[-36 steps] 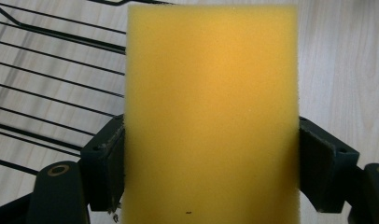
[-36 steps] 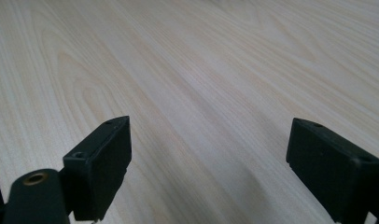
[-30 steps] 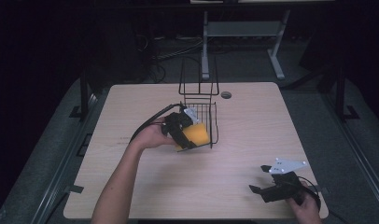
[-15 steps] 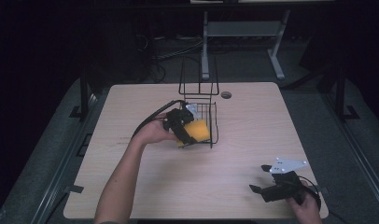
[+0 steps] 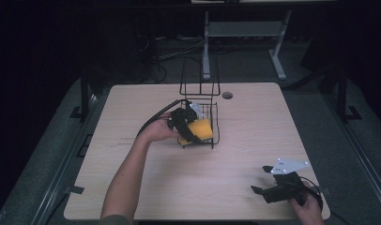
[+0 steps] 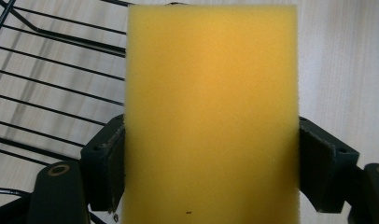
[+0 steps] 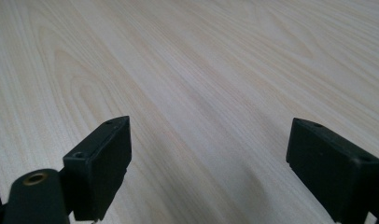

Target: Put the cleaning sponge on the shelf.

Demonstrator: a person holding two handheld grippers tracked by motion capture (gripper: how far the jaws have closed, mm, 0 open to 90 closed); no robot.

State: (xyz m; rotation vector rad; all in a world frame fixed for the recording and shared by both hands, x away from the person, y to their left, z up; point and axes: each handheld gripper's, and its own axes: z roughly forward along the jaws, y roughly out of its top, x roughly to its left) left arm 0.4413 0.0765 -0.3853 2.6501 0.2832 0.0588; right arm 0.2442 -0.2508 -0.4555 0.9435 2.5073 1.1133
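We've got the left tool (image 5: pixel 191 132) clamped on a yellow sponge (image 6: pixel 211 116), jaws pressing its two long sides w/ the foam standing up between them. In the high view the sponge (image 5: pixel 198 130) sits at the near-left edge of the black wire basket (image 5: pixel 212 119), approx. mid-table; we can't tell whether it's inside the basket or just outside the wires. In the left gripper view the basket wires (image 6: pixel 47 93) run along one side of the sponge, bare table (image 6: pixel 346 60) on the other. Gripping across the narrow width prob. keeps the foam from folding and leaves the far end free to slide past the wires.

Our right tool (image 5: pixel 273 187) rests low near the table's (image 5: pixel 254 117) near-right corner, well apart from the basket, jaws spread wide w/ nothing between them, just wood grain (image 7: pixel 206 93) ahead. We judge it's parked there to stay out of the left arm's way.
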